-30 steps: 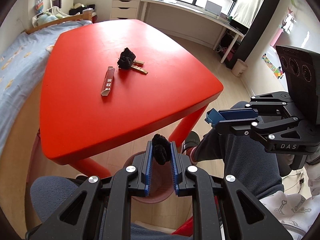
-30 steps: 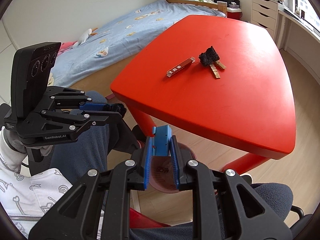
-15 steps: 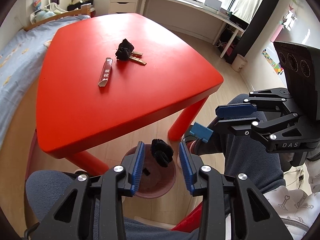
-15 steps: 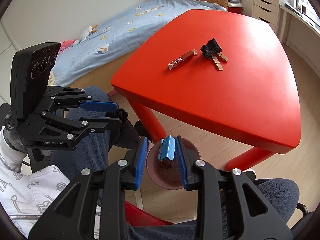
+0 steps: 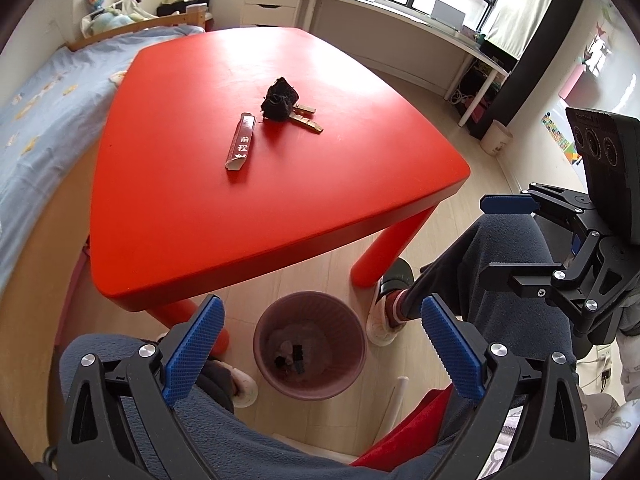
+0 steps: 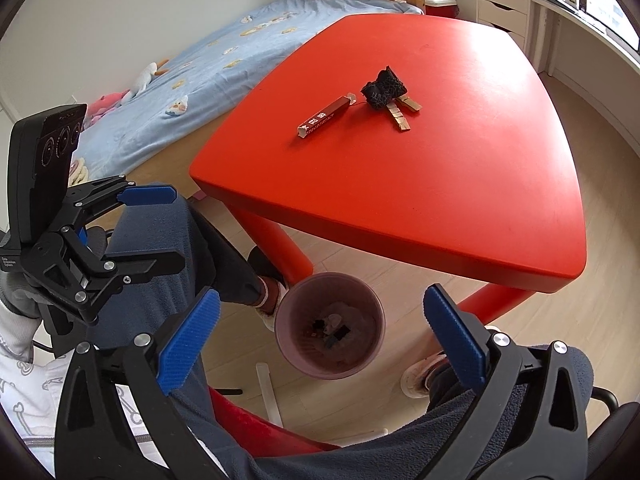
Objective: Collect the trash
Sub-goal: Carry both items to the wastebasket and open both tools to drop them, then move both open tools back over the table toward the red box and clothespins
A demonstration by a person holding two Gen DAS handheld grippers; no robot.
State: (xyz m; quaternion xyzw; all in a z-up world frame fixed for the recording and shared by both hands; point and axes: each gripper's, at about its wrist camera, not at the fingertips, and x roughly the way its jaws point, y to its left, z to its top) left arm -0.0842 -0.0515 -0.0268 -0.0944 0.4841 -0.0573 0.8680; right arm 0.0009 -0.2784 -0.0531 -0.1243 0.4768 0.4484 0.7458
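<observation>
- The red counter point(image 5: 256, 168) fills the upper half of your left-wrist view, and three bits of trash lie on it, well apart from both grippers.
- The pink bin point(image 5: 310, 346) stands on the floor between your feet, just off the counter's near edge, at about 6 o'clock below both grippers. Small dark and pale scraps lie in its bottom.
- Your left gripper point(image 5: 320, 354) hangs over the bin with its fingers spread wide and nothing between them.
- Your right gripper point(image 6: 324, 344) is the same: fingers wide, empty, the bin showing between them.
- The long red wrapper point(image 5: 240, 146) lies flat at 11 o'clock from the bin. It is thin, so fingers coming down flat could skate over it or push it along the slick top.
- The crumpled black wad point(image 5: 279, 100) sits at 12 o'clock, touching the two wooden clothespins point(image 5: 306, 118). Grab carelessly and you may drag the pins with it, or knock them toward the counter's edge.
- Both grippers reaching for that one cluster could collide.
</observation>
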